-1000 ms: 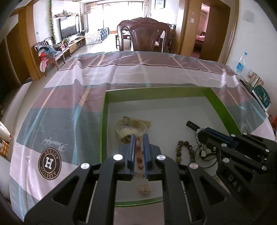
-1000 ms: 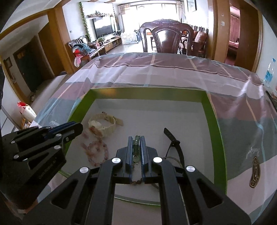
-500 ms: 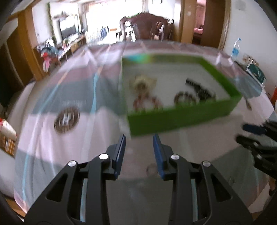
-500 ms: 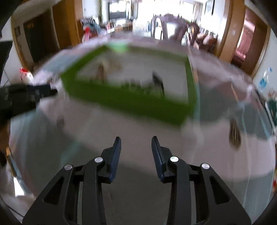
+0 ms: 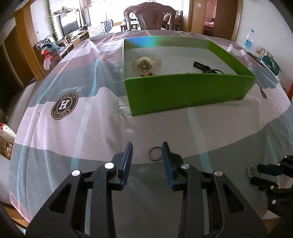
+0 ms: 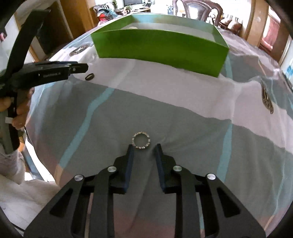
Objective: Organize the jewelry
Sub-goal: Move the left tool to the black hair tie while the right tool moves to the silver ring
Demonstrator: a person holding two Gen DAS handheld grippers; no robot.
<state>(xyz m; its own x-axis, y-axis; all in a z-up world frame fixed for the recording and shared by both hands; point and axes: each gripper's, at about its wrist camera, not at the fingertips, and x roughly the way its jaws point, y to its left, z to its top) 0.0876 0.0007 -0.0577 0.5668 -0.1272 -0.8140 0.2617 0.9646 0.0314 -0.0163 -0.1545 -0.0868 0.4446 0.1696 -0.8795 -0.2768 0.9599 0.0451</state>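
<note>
A green box point(image 5: 183, 91) stands on the cloth-covered table and holds a cream watch point(image 5: 145, 64) and a black strap point(image 5: 205, 67). My left gripper point(image 5: 147, 146) is open and empty, with a thin dark ring point(image 5: 155, 156) on the cloth between its fingertips. My right gripper point(image 6: 143, 147) is open and empty, with a studded silver ring point(image 6: 141, 140) lying just ahead of its tips. The silver ring also shows in the left wrist view point(image 5: 251, 170), beside the right gripper's tips. The dark ring point(image 6: 90, 76) shows in the right wrist view by the left gripper. The box point(image 6: 161, 47) is farther back.
The striped tablecloth carries a round brown logo point(image 5: 64, 105) left of the box. A dark wooden chair point(image 5: 152, 16) stands beyond the table's far edge. A water bottle point(image 5: 248, 41) and boxes sit at the far right.
Both grippers let go of the bracelets inside the box, opened, and pulled back toward the table's near edge. Each now hovers low over a ring on the cloth.
</note>
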